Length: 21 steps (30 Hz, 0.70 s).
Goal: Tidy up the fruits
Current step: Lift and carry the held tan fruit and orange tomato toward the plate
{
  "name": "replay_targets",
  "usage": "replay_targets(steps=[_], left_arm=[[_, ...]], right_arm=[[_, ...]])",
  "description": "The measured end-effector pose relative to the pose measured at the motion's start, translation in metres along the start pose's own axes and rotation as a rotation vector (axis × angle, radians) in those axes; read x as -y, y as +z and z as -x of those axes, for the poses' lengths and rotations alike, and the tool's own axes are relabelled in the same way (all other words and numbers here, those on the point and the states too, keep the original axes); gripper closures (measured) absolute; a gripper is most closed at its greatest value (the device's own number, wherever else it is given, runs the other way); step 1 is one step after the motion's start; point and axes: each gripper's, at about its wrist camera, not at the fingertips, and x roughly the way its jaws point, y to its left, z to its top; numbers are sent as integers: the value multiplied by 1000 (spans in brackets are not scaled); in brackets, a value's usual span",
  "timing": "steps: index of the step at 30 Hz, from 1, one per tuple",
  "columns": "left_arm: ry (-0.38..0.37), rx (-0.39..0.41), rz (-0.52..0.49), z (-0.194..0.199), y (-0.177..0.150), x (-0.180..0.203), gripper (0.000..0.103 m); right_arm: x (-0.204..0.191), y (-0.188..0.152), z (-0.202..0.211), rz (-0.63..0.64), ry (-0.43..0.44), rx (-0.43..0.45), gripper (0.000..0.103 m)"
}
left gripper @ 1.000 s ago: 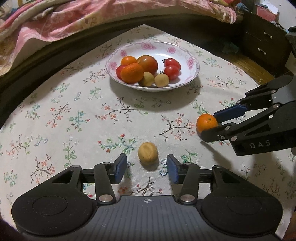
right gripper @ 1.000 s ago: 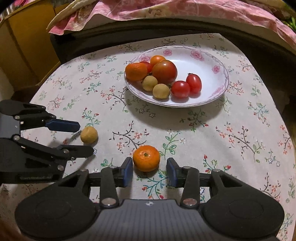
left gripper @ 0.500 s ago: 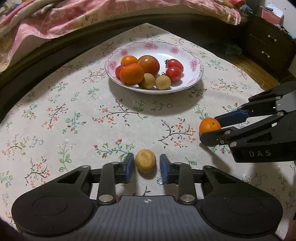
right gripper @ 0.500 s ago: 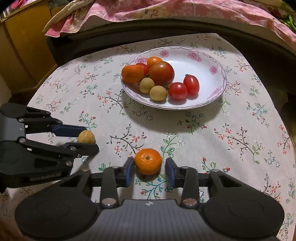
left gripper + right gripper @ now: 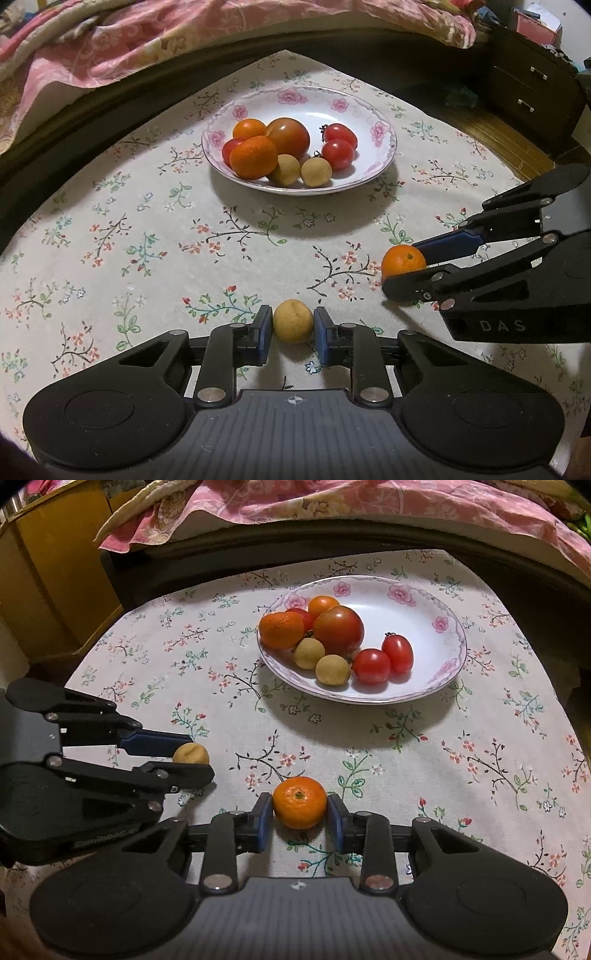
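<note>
We read "DAS" on the right tongs (image 5: pixel 406 271), which pinch a dimpled mandarin (image 5: pixel 300 802) on the floral counter (image 5: pixel 480 738). Our left tongs (image 5: pixel 291 328) seemingly touch a small tan fruit (image 5: pixel 293 320), short of the plate (image 5: pixel 373 110).

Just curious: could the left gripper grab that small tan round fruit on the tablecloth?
Probably yes: the left gripper already straddles the small tan round fruit, with nothing between its blue pads and the fruit.

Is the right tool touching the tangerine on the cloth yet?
Touching. In the right wrist view both blue pads sit flush against the sides of the tangerine, with no gap showing on either side of the right tool.
</note>
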Motion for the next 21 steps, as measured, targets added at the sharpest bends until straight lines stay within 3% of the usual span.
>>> replay_targets(steps=[21], left_arm=[[0, 69, -2, 13, 22, 3, 72]], right_arm=[[3, 15, 14, -27, -3, 61, 68]])
